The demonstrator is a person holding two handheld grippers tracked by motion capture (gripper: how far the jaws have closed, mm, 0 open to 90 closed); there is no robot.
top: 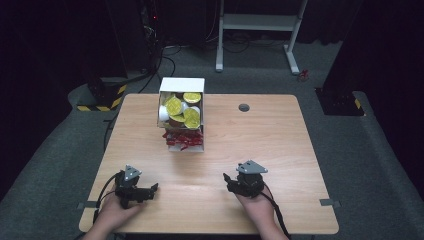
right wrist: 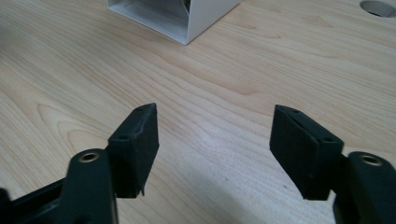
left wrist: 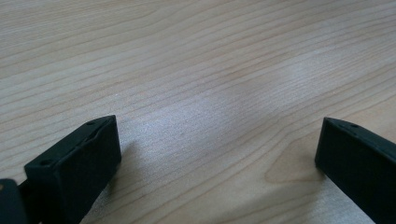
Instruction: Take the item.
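A white box stands at the back middle of the wooden table. Its far compartment holds several small cups with yellow lids; its near compartment holds red packets. My left gripper rests near the front left edge, held by a hand, jaws open over bare wood. My right gripper rests at the front right, also open with nothing between its jaws. The box's near corner shows at the top of the right gripper view.
A round grommet hole sits in the table's back right part, also the grommet hole in the right gripper view. Beyond the table stand a white desk frame and dark equipment with hazard tape.
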